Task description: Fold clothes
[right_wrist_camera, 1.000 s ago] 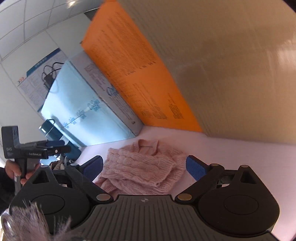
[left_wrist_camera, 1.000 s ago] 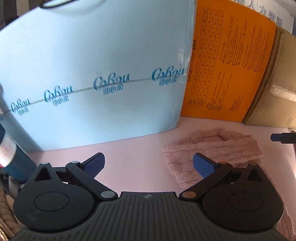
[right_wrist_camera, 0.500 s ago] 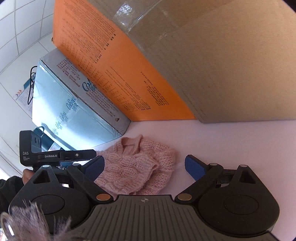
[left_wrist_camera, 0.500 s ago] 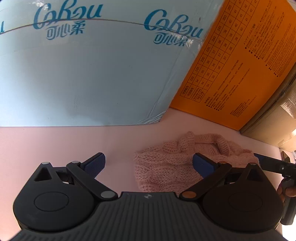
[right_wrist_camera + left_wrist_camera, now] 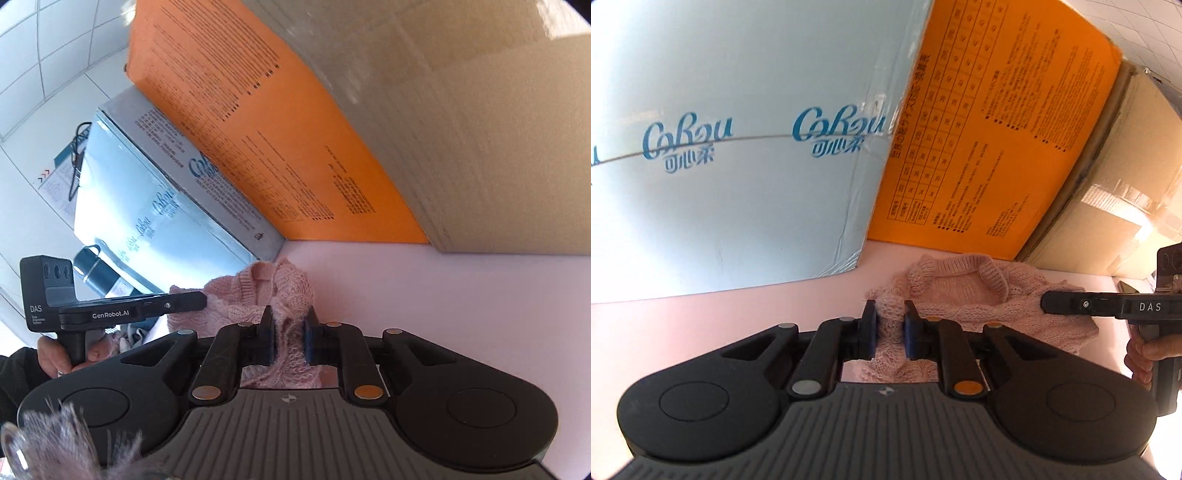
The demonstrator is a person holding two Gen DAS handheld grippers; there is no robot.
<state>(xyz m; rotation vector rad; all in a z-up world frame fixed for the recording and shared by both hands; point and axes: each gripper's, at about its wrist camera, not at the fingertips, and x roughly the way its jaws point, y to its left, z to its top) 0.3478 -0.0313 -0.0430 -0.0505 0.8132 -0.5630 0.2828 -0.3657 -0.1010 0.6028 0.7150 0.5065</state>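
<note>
A pink cable-knit sweater (image 5: pixel 964 291) lies bunched on the pale pink table (image 5: pixel 738 317), its collar toward the boxes. My left gripper (image 5: pixel 890 328) is shut on the sweater's left edge, with knit bunched between its blue pads. My right gripper (image 5: pixel 289 334) is shut on the sweater's right edge (image 5: pixel 291 291). In the left wrist view the right gripper (image 5: pixel 1047 305) reaches in from the right onto the knit. In the right wrist view the left gripper (image 5: pixel 201 301) comes in from the left against the sweater.
A light blue box (image 5: pixel 738 147), an orange box (image 5: pixel 990 147) and a brown cardboard box (image 5: pixel 1108 206) stand in a row close behind the sweater. A dark bottle (image 5: pixel 99 273) stands at the left. Grey fur (image 5: pixel 55 443) shows at the right wrist view's bottom left.
Both grippers were open and short of the sweater; now both have moved in and closed on its opposite edges. The knit bunches up between the pads.
</note>
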